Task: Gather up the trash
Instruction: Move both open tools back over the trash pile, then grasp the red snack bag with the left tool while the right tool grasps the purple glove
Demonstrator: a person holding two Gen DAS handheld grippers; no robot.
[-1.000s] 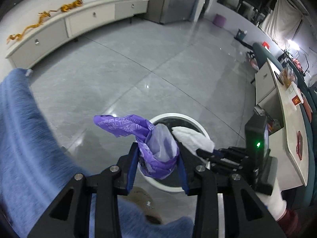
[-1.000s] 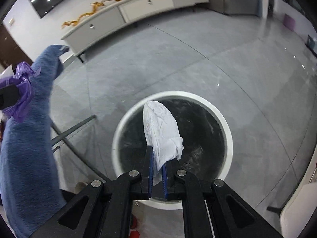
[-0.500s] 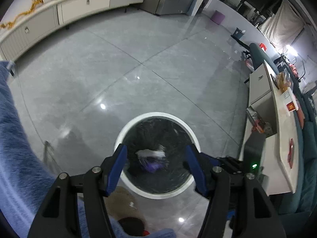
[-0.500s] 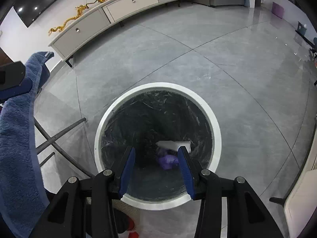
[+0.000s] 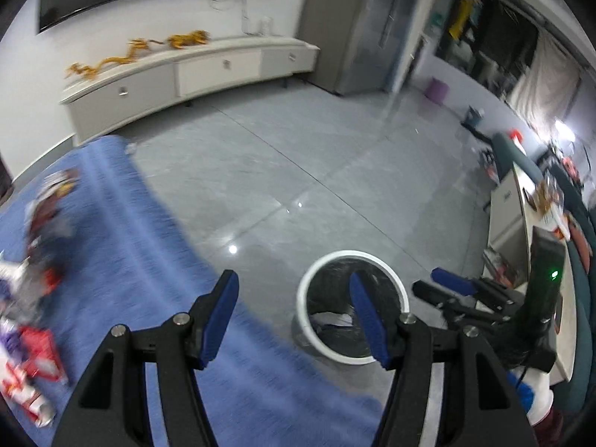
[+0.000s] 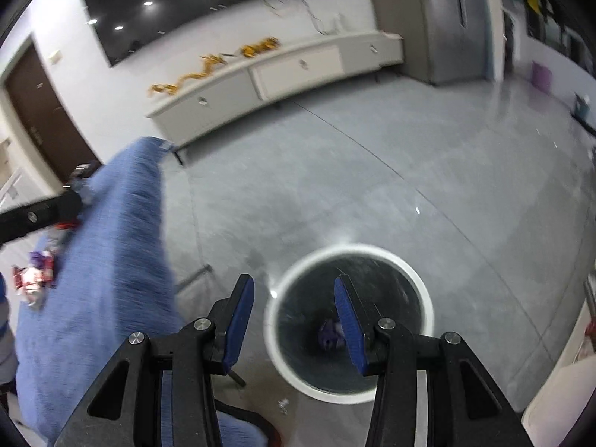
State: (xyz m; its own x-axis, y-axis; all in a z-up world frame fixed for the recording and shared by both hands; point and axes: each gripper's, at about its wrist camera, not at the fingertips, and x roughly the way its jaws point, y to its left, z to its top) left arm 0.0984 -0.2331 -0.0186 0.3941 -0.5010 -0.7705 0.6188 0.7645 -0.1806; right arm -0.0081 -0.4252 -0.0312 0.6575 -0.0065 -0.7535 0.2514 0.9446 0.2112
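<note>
Two tools empty | grey tiled floor [image 5: 283, 171] | white bin [image 6: 348, 320] | blue cloth [image 5: 123, 223]

One white bin [image 6: 294, 380]. Two pieces of trash lie in it: one purple wrapper [image 6: 329, 331], one white tissue [image 5: 331, 318]. Several blurred wrappers [image 5: 33, 350] lie on one blue cloth [image 5: 156, 260].

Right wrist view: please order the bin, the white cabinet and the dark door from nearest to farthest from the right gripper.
1. Bin: on the floor just beyond the open, empty right gripper, slightly right.
2. White cabinet: against the far wall, across the grey floor.
3. Dark door: far left; it looks about as far as the cabinet, so these two are too close to call.
</note>
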